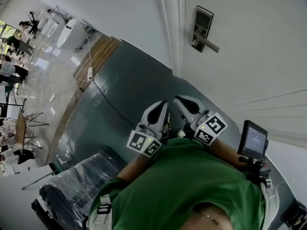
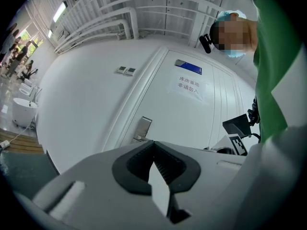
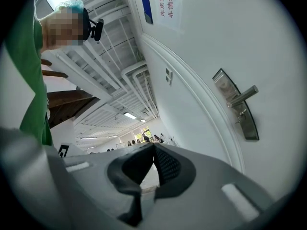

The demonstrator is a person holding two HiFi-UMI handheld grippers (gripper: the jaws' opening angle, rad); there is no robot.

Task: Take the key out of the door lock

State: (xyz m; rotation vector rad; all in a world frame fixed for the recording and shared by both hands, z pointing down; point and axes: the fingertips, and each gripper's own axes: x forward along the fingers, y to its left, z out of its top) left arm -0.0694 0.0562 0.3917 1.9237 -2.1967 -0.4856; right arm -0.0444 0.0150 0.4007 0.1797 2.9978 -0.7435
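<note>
- A green shirt [image 1: 192,186] of soft, matt cloth is seen nearest to the head camera, with both forearms drawn in close before the chest.
- The left gripper [image 1: 162,106] is held low and pointed forward at the door. Its shell is smooth light-grey plastic, and a cube with black-and-white square markers [image 1: 144,143] is carried at its back end.
- In the left gripper view the two black ribbed pads [image 2: 165,166] are pressed together at the tip, and nothing is caught between them.
- The right gripper [image 1: 180,101] is held just beside the left one, almost parallel to it, and it is made in the same way. Its jaws are likewise closed on nothing, rubber against rubber [image 3: 165,166].
- A small dark screen [image 1: 254,140] on a black mount is seen at the person's right side.
- Under the grippers a smooth grey-green floor [image 1: 129,80] is spread, and a thin black cable [image 1: 105,100] is laid across it.
- The door [image 1: 249,56] is white and flat, and it is framed by a rounded white moulding [image 1: 172,28].
- The door lock [image 3: 236,104] is a long, narrow plate of brushed metal with a dark border. A straight round lever [image 3: 243,97] stands out from it.
- Just below the lever a small thin metal piece, taken to be the key [image 3: 241,113], is seen sticking out of the plate. Its shape is too small to be told. It is well apart from both grippers.
</note>
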